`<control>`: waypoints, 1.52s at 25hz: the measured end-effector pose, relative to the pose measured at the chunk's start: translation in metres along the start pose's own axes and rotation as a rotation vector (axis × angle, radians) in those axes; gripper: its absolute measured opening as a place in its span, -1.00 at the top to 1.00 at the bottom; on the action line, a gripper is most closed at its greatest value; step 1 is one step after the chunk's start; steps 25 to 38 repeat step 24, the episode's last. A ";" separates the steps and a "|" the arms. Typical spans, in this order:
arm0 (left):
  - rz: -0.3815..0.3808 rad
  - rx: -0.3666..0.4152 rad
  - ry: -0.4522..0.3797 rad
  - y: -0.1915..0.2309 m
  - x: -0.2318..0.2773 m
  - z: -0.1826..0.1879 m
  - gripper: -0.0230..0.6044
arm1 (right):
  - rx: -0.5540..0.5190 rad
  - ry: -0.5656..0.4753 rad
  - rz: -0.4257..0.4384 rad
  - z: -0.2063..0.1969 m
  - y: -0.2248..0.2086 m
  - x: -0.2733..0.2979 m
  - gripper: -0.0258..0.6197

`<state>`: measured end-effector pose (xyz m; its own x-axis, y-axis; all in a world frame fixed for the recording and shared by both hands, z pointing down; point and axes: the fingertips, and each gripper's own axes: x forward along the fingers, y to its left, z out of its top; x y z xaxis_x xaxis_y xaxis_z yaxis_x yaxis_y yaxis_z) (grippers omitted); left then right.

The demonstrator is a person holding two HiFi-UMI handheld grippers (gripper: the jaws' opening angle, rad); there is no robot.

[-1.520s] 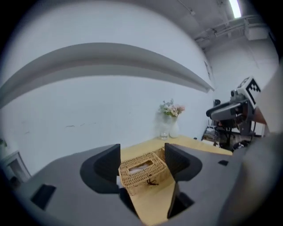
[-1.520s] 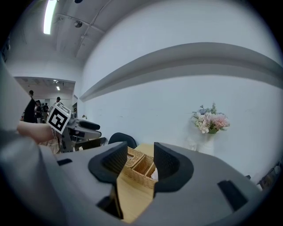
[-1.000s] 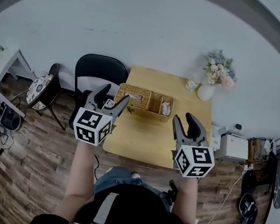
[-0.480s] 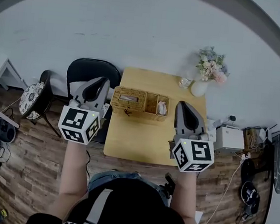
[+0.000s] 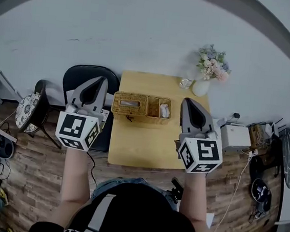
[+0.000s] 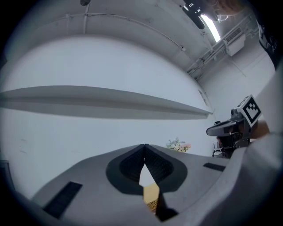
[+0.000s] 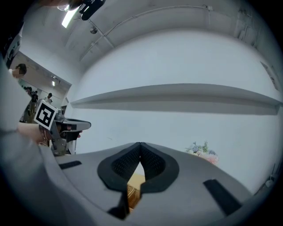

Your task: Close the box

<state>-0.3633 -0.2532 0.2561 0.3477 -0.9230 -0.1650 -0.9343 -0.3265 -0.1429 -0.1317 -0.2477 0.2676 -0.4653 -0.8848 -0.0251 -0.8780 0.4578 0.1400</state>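
Observation:
A woven wicker box (image 5: 130,104) lies at the far side of the small wooden table (image 5: 141,148). Its right-hand compartments (image 5: 159,110) show open, with something white inside. My left gripper (image 5: 98,79) hovers left of the table over the chair, jaws shut with nothing between them. Right of the box, my right gripper (image 5: 185,100) is held above the table's right edge, shut and empty too. In the left gripper view the pads meet at the tip (image 6: 144,146); a sliver of the wicker box (image 6: 152,204) shows below. The right gripper view shows the same: closed tips (image 7: 140,144), the wicker box (image 7: 132,191) beneath.
A black chair (image 5: 82,78) stands left of the table. A white vase of flowers (image 5: 206,69) and a small glass (image 5: 185,83) sit at the far right corner. A white appliance (image 5: 234,137) is right of the table, a cushioned stool (image 5: 27,112) far left.
Both grippers' jaws have gone from open to shut with nothing in them. The view has shifted, and both grippers now stand a little further apart beside the box.

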 end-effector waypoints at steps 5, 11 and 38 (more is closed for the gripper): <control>0.011 0.012 -0.031 0.007 -0.003 0.009 0.89 | -0.018 0.013 0.001 -0.002 0.007 0.004 0.87; 0.009 0.027 -0.044 0.009 -0.005 0.008 0.89 | -0.018 0.024 0.011 -0.006 0.012 0.010 0.88; 0.029 0.063 -0.055 0.010 -0.007 0.005 0.89 | 0.012 0.037 -0.002 -0.022 0.014 0.013 0.87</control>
